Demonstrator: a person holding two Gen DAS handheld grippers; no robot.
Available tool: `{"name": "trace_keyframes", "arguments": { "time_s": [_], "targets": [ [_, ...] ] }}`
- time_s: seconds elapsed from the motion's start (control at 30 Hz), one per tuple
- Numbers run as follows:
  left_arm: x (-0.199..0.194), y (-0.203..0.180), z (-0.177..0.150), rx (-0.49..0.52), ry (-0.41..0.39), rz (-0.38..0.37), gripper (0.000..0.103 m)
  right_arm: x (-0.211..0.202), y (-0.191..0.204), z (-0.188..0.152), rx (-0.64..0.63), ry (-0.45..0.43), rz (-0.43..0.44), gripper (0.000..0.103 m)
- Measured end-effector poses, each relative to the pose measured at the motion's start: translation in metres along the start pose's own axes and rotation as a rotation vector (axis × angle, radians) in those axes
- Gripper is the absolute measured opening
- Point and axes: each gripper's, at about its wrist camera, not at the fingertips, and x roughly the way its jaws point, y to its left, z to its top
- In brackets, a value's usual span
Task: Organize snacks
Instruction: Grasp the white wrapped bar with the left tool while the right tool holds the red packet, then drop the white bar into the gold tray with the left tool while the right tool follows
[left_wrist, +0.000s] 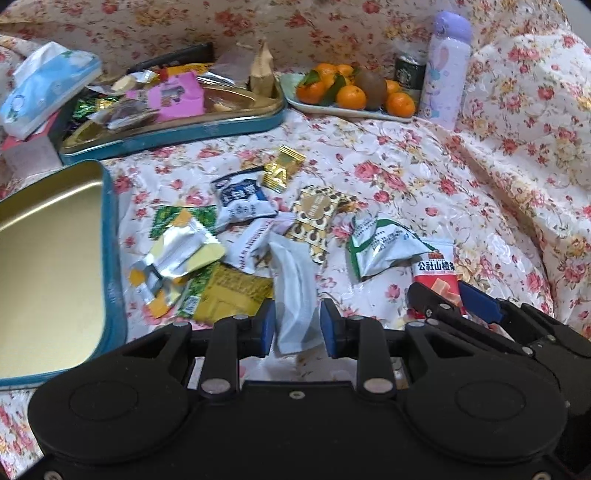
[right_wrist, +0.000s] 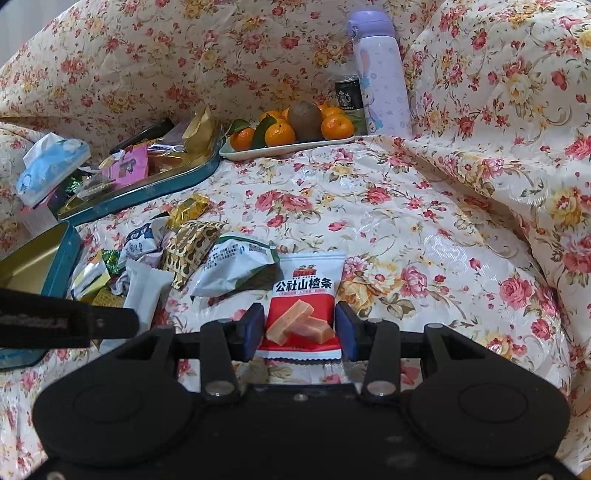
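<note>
Both jaws are clamped: the left gripper (left_wrist: 297, 325) on a white sachet (left_wrist: 295, 291), the right gripper (right_wrist: 300, 326) on a red hawthorn pack (right_wrist: 304, 295), both low over the floral cloth (right_wrist: 406, 206). The empty tin (left_wrist: 48, 254) sits left, beside the snack pile (left_wrist: 236, 236).

A cream floral cloth (right_wrist: 406, 221) with red and yellow roses covers the whole surface and rises in folds behind and to the right. A lilac flask (right_wrist: 380, 74) and a dark can (right_wrist: 348, 92) stand at the back. The light is soft and even.
</note>
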Motion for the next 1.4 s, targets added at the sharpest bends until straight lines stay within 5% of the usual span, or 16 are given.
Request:
{"name": "trace_keyframes", "arguments": {
  "time_s": [0.77,0.9,1.07,1.4],
  "targets": [
    [0.038,-0.016,0.024,0.037,0.034,0.010,0.037,0.001,0.000,-0.001,-0.007,-0.011,0.023,0.052],
    [0.040,-0.010,0.027,-0.014,0.032,-0.012,0.028,0.003,0.003,0.000,-0.022,-0.013,0.009,0.052],
    [0.032,0.008,0.027,-0.111,0.039,-0.051,0.028,0.005,0.011,-0.003,-0.083,-0.020,-0.025,0.052],
    [-0.013,0.022,0.015,-0.114,-0.027,0.022,0.028,0.004,0.015,-0.005,-0.111,-0.026,-0.061,0.041]
  ]
}}
